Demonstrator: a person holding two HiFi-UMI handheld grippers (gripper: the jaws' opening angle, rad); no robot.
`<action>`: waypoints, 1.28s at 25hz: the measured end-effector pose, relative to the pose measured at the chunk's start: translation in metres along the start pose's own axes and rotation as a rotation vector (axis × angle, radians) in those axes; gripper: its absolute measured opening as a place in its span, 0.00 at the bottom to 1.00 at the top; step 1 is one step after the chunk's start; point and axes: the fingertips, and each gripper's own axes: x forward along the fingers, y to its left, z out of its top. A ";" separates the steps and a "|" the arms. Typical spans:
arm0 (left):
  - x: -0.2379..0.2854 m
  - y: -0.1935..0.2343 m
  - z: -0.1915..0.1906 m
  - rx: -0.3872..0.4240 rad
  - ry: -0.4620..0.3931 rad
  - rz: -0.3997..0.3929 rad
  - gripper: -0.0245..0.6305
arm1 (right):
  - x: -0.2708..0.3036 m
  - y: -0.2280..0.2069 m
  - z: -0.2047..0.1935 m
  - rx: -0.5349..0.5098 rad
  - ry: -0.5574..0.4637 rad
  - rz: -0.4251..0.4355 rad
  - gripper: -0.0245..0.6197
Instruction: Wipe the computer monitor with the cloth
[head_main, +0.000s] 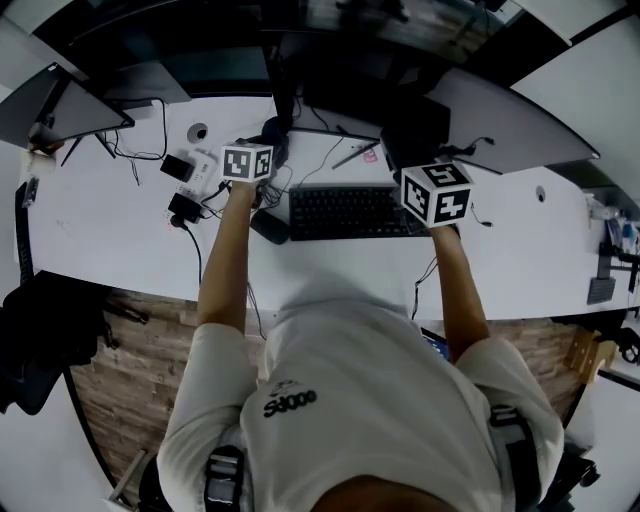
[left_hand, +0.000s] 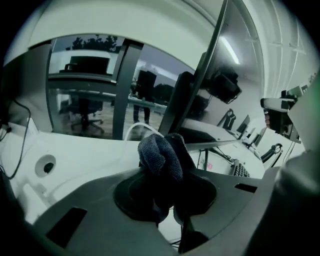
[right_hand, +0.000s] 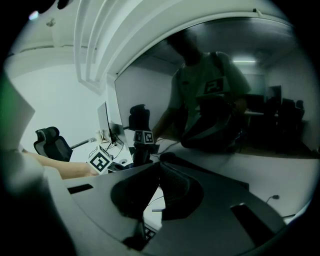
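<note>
My left gripper (left_hand: 165, 165) is shut on a dark blue cloth (left_hand: 161, 156) that bulges above its fingertips. It sits just left of the monitor (left_hand: 235, 60), whose thin edge rises right behind the cloth. In the right gripper view the dark screen (right_hand: 225, 100) fills the upper right and mirrors the person and a marker cube. My right gripper (right_hand: 159, 166) is shut with nothing in it, close in front of the screen. From the head view, the left gripper (head_main: 250, 160) and right gripper (head_main: 436, 190) hover over the desk on either side of the keyboard (head_main: 350, 212).
The white desk (head_main: 110, 220) carries cables, a small black box (head_main: 177, 167) and a dark mouse-like object (head_main: 268, 226). A second monitor (head_main: 60, 105) stands at the far left. An office chair (right_hand: 50, 142) is off to the left.
</note>
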 end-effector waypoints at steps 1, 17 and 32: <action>0.003 -0.002 -0.003 -0.018 -0.001 -0.018 0.16 | 0.001 -0.002 -0.001 0.004 0.000 -0.003 0.03; 0.045 -0.090 -0.007 -0.274 -0.056 -0.216 0.16 | -0.051 -0.057 -0.043 0.037 0.035 -0.122 0.03; 0.107 -0.168 0.010 -0.610 -0.206 -0.150 0.16 | -0.176 -0.189 -0.095 0.213 -0.077 -0.224 0.03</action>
